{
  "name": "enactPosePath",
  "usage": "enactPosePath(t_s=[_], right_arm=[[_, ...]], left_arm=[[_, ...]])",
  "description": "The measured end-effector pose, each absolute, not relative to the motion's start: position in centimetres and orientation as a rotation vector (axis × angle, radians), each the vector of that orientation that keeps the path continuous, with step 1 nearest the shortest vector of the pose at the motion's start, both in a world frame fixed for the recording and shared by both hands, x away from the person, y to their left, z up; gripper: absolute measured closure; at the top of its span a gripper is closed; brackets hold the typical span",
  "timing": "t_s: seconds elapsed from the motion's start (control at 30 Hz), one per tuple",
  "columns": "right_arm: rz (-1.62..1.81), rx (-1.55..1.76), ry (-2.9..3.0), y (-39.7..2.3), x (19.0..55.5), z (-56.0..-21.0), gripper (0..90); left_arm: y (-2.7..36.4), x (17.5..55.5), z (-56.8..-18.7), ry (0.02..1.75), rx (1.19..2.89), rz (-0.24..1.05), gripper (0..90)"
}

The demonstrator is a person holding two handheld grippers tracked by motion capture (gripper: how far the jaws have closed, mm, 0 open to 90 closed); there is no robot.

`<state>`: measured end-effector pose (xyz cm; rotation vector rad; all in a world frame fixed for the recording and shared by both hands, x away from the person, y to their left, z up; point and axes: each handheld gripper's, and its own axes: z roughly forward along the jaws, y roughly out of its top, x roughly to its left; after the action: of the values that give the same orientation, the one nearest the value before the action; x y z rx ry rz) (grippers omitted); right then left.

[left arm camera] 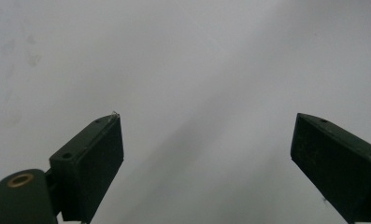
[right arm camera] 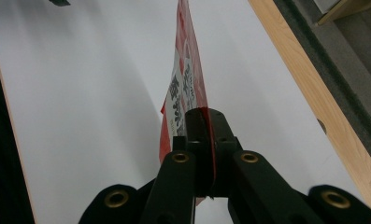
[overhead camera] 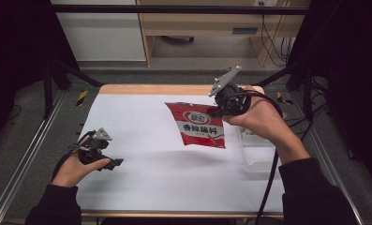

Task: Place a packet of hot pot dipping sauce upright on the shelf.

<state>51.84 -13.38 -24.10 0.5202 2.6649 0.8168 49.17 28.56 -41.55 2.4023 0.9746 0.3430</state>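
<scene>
A red seasoning packet [overhead camera: 200, 124] with a white label and dark lettering hangs in the air over the white table top. My right gripper [overhead camera: 217, 111] is shut on its upper right corner. In the right gripper view the packet [right arm camera: 184, 88] stands edge-on, pinched between the two black jaws at my right gripper [right arm camera: 206, 116]. My left gripper [overhead camera: 114, 163] rests low at the table's left front, held in a hand, apart from the packet. Its black fingertips [left arm camera: 96, 154] stand wide apart over bare white surface at my left gripper [left arm camera: 206, 140], open with nothing between them.
The white table top [overhead camera: 141, 140] has a wooden strip [overhead camera: 155, 89] along its far edge. A clear plastic box [overhead camera: 258, 150] stands at the right side, below my right forearm. Metal frame rails run along both sides of the table.
</scene>
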Motion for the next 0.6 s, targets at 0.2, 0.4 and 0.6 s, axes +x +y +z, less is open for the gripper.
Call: enactPosePath(t_s=[0.2,0.4,0.6], right_arm=[[0.817,0.534,2.654,-13.8,51.8,-23.5,90.0],[0.828,0.567,2.641,-14.8,51.3,-23.0,90.0],[0.833,0.584,2.625,-15.6,51.0,-22.5,90.0]], left_arm=[[28.6,49.1,-41.6,0.978,2.396,0.351,9.6],[28.6,49.1,-41.6,0.977,2.397,0.348,9.5],[28.5,49.1,-41.6,0.976,2.399,0.349,9.4]])
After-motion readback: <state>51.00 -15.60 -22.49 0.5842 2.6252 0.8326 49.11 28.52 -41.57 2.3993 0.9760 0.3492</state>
